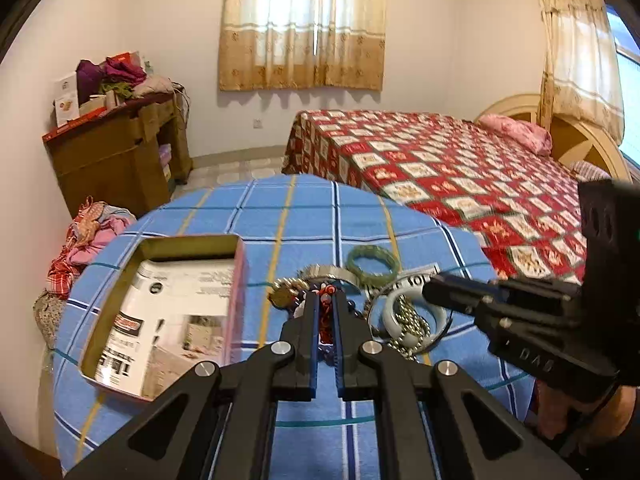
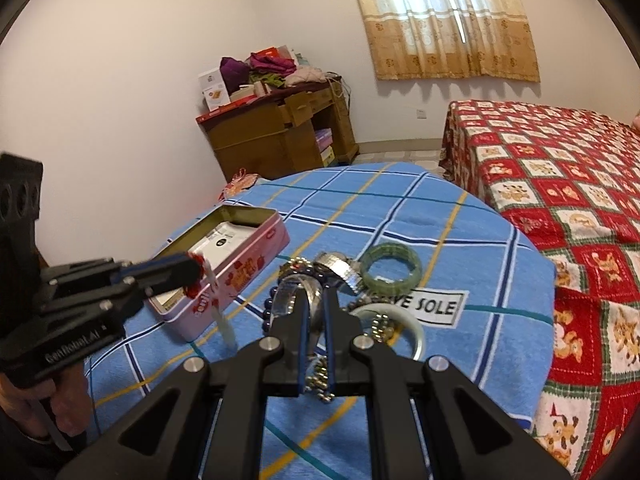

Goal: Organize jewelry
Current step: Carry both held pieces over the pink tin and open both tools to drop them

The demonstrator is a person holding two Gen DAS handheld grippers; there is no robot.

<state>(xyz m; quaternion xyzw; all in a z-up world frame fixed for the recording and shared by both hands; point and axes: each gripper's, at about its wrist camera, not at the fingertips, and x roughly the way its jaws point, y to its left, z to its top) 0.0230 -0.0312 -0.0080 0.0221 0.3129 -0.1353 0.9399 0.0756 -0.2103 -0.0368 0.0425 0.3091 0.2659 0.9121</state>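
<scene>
My left hand-held gripper (image 2: 194, 272) is pinching a red beaded piece (image 2: 197, 276) that may snag the pink tin's (image 2: 240, 276) rim; my right hand-held gripper (image 2: 316, 304) is closing on a clear bangle (image 2: 286, 292).

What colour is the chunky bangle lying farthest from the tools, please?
The bangle is mottled green, shown best in the right wrist view.

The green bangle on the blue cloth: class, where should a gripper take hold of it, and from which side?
Grip the far band of the green bangle from above, one finger inside the ring. It lies flat, and a watch crowds its near left edge.
</scene>
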